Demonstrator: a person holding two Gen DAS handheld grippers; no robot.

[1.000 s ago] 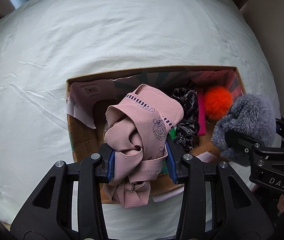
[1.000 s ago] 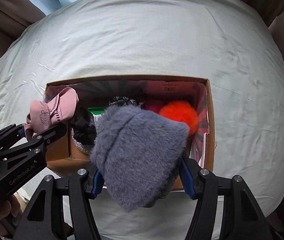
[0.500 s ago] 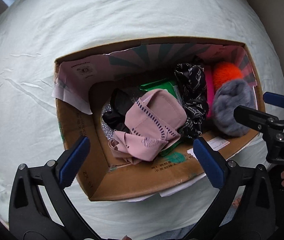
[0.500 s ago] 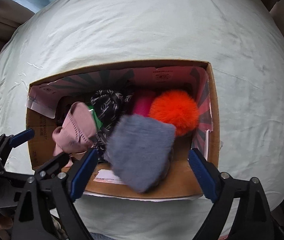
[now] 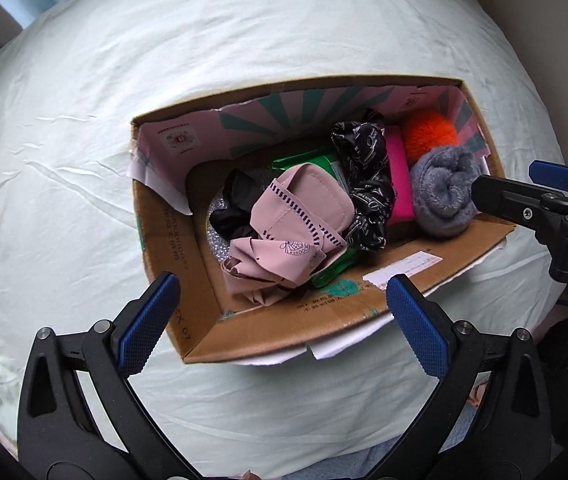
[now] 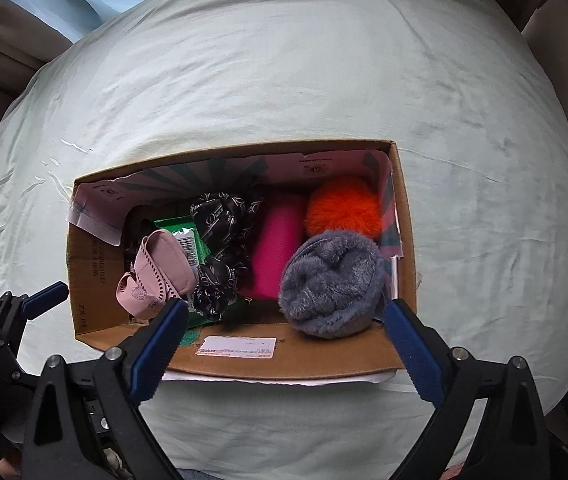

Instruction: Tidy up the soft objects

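An open cardboard box [image 5: 172,240] [image 6: 84,280] lies on a pale green sheet. Inside lie a pink printed cloth [image 5: 296,224] [image 6: 156,276], a black patterned scrunchie [image 5: 364,184] [image 6: 224,256], a magenta cloth [image 5: 398,184] [image 6: 280,248], an orange pom-pom [image 5: 430,132] [image 6: 344,208] and a grey fuzzy item [image 5: 442,196] [image 6: 332,284]. My left gripper [image 5: 282,324] is open and empty above the box's near wall. My right gripper [image 6: 284,352] is open and empty above the near wall; it also shows in the left wrist view [image 5: 524,192].
A green packet [image 6: 180,228] and a black cloth [image 5: 236,208] also lie in the box. The sheet [image 6: 284,80] spreads all round the box. Beige upholstery [image 5: 544,40] shows at the far right.
Both grippers have opened and let go. The pink cloth and the grey fuzzy item have dropped into the box. Both grippers have pulled back from the box.
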